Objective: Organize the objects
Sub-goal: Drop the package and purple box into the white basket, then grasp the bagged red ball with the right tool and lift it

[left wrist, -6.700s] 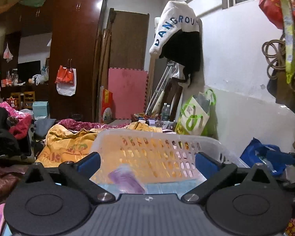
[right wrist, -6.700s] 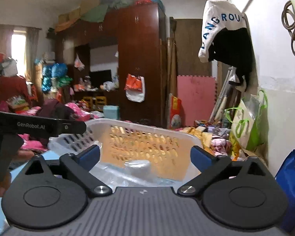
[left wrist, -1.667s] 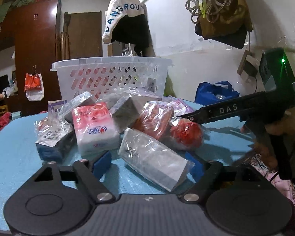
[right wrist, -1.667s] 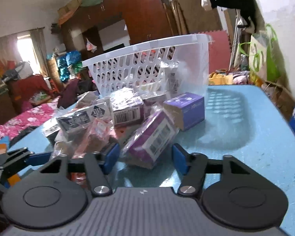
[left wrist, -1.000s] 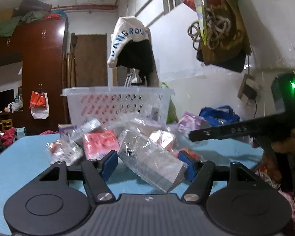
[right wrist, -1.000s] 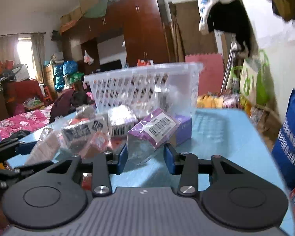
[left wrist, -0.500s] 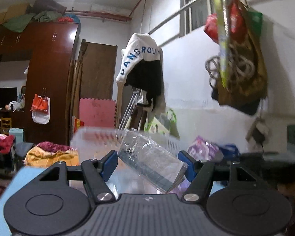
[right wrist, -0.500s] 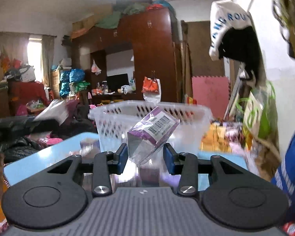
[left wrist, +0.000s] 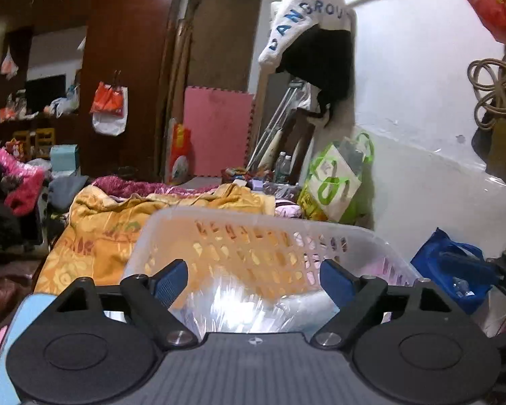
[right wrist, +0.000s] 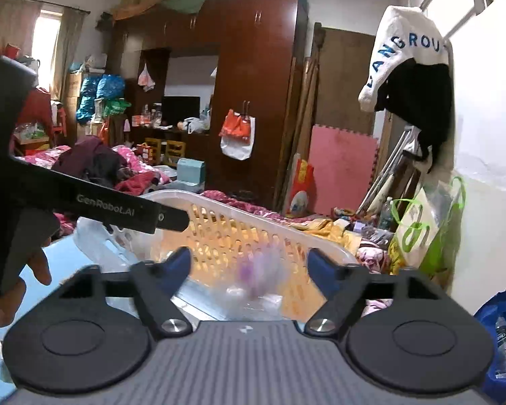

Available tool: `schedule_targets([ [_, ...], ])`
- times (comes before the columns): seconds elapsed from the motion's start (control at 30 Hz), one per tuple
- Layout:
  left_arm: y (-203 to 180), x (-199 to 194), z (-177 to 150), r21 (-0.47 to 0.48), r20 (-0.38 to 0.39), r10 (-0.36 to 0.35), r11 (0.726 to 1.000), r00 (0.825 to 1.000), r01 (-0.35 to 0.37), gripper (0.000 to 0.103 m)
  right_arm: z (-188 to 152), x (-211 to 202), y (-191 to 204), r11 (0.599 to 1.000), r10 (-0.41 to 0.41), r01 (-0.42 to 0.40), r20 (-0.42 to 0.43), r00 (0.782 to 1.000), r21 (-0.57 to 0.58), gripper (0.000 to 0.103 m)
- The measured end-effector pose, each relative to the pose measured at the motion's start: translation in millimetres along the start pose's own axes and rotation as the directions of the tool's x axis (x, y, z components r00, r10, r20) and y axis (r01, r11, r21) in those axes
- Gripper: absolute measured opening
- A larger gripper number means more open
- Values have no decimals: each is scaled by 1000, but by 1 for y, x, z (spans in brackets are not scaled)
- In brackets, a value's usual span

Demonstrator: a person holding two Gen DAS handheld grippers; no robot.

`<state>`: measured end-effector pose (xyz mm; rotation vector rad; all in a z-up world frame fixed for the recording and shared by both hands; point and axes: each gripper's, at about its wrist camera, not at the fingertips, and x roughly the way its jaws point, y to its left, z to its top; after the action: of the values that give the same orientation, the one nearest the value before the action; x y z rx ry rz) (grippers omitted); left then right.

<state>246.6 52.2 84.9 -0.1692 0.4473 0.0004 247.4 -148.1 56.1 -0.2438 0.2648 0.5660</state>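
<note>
A white plastic laundry basket (left wrist: pixel 253 222) stands on the blue table right in front of both grippers; it also shows in the right wrist view (right wrist: pixel 253 216). My left gripper (left wrist: pixel 253 280) is open over the basket, and a clear-wrapped packet (left wrist: pixel 239 307), blurred, drops below it into the basket. My right gripper (right wrist: pixel 249 263) is open above the basket, and a blurred purple wrapped box (right wrist: pixel 259 270) falls between its fingers into the basket. The left gripper's body (right wrist: pixel 84 202) and the hand holding it cross the left of the right wrist view.
The blue table (right wrist: pixel 64 263) shows at the left. Behind the basket lie an orange blanket (left wrist: pixel 101 236), piles of clothes, a dark wardrobe (right wrist: pixel 253 84), a green bag (left wrist: pixel 337 182) by the white wall and a blue bag (left wrist: pixel 455 270) at the right.
Both grippers have opened over the basket. The clear packet has left the left gripper and the purple box has left the right one; both are dropping into the basket.
</note>
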Motion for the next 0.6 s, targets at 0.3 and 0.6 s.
schedule_targets([
  [0.3, 37, -97, -58, 55, 45, -52, 997, 998, 50, 94, -58, -75, -6, 989, 123, -125, 22, 992, 75, 103],
  [0.6, 95, -131, -154, -12, 6, -43, 999, 999, 43, 94, -141, -105, -13, 929, 223, -220, 25, 975, 296, 103],
])
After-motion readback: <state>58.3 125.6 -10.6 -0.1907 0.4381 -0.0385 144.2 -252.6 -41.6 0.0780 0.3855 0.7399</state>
